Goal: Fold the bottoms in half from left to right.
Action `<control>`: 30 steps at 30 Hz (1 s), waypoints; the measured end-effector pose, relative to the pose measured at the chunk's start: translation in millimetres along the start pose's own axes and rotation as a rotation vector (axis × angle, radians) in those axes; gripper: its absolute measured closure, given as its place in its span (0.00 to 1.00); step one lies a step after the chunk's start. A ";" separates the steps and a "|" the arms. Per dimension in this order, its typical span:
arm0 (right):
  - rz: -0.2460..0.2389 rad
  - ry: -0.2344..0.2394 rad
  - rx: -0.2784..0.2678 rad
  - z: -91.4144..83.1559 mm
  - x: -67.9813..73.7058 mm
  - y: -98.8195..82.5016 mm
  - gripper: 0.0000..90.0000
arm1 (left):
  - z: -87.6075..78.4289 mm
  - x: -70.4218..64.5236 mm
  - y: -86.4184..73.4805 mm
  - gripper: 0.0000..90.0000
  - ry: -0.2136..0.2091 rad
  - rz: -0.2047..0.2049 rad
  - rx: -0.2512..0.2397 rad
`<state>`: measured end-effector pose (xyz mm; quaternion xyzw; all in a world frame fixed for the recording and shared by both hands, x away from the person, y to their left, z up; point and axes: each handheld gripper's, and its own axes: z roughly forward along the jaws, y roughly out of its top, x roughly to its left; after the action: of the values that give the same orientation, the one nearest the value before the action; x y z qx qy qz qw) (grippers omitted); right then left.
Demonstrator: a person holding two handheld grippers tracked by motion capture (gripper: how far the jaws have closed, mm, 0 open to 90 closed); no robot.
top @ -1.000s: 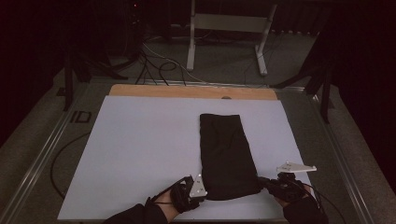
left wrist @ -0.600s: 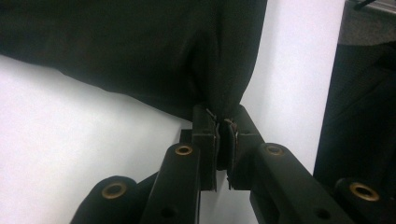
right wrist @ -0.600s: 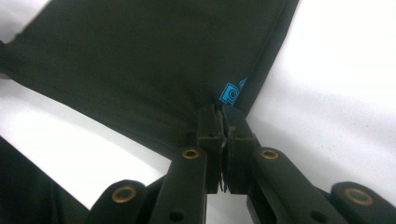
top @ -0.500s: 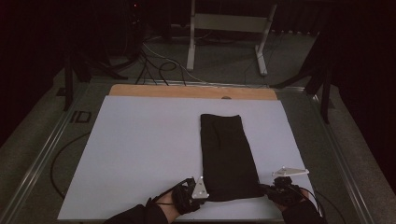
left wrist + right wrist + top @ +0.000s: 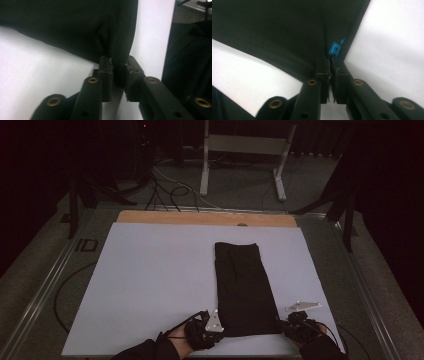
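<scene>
Black cloth lies folded long on the white desk. Left gripper and right gripper each pinch a near corner tight. A thin pinch could slip, and the fold might open.
</scene>
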<state>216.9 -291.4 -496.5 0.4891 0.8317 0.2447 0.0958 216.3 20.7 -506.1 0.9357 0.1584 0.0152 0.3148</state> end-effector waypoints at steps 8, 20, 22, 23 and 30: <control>-0.006 -0.049 -0.055 -5.7 -1.5 2.2 0.62 | -9.7 -3.3 3.5 0.59 -0.047 -0.003 -0.019; -0.035 -0.002 -0.197 -20.4 4.7 13.5 0.16 | -23.0 -6.2 10.8 0.10 -0.034 -0.017 -0.091; -0.054 -0.007 -0.209 -20.2 7.0 16.2 0.15 | -24.7 -4.5 11.4 0.07 -0.049 -0.016 -0.098; -0.074 -0.009 -0.219 -20.1 8.6 16.8 0.14 | -25.6 -3.2 11.6 0.02 -0.059 -0.016 -0.098; -0.110 -0.007 -0.278 -21.8 14.7 22.3 0.10 | -34.1 4.0 12.9 0.00 -0.060 -0.010 -0.154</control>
<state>218.0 -276.6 -465.4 0.4255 0.8150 0.3503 0.1787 219.4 32.1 -471.3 0.9080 0.1521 -0.0025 0.3904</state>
